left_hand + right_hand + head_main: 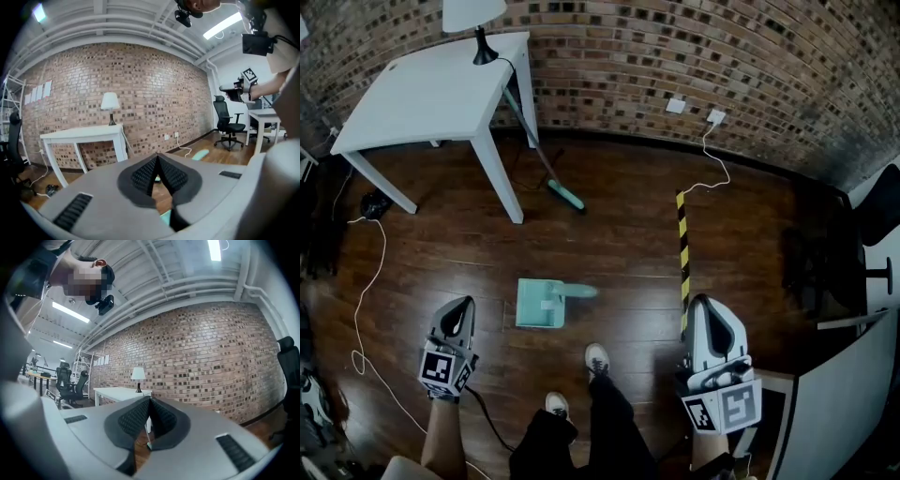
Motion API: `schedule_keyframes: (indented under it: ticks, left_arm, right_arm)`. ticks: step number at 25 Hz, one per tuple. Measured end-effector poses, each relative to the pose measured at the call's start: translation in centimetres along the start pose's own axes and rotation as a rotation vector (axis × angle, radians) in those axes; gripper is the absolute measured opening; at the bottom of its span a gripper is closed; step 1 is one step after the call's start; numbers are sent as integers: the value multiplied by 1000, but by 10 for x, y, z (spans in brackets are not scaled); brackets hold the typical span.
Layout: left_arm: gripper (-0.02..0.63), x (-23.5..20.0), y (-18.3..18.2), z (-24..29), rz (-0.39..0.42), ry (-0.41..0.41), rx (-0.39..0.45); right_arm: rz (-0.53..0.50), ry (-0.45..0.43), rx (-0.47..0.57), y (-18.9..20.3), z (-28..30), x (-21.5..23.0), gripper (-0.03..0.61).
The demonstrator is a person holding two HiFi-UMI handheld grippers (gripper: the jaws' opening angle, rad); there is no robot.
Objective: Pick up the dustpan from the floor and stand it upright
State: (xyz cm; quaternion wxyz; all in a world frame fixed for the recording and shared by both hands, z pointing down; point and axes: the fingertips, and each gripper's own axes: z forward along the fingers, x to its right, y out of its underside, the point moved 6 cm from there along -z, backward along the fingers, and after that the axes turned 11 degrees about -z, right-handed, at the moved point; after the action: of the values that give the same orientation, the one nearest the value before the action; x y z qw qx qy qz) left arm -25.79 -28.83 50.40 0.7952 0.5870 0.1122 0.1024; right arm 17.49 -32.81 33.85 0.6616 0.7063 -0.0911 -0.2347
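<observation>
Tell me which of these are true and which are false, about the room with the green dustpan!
1. The dustpan lies on the floor. True.
2. The left gripper holds the dustpan. False: its jaws are shut on nothing.
3. A lamp stands on the white table. True.
4. The broom lies on the table. False: it leans beside the table, head on the floor.
5. The right gripper has its jaws wide open. False: they are shut and empty.
</observation>
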Motion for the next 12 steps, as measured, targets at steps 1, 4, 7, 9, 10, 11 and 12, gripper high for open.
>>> schedule_keyframes:
  ticks: [1, 4, 7, 9, 10, 11, 12]
  left_arm:
    - [5, 5, -29, -9, 8, 6, 26]
    - [5, 22, -109, -39, 40, 26, 102]
    - [3, 32, -175, -63, 55, 48, 180]
    - [3, 41, -205, -82, 49, 54, 217]
    - [3, 46, -215, -93, 47, 53, 225]
    - [3, 52, -223, -103, 46, 53, 229]
    - [3, 58, -229, -112, 48, 54, 230]
  right_arm:
    - [-3, 5, 1, -20, -5, 4, -18]
    - [-10, 24, 9, -72, -21, 8, -18]
    - [-13, 70, 34, -111, -37, 5, -18]
    - [-22, 94, 44, -129, -48, 0, -18]
    - [-24, 101, 44, -135, -55, -3, -18]
    - [-27, 104, 42, -141, -61, -7, -18]
    - [-31, 105, 39, -146, -66, -10, -18]
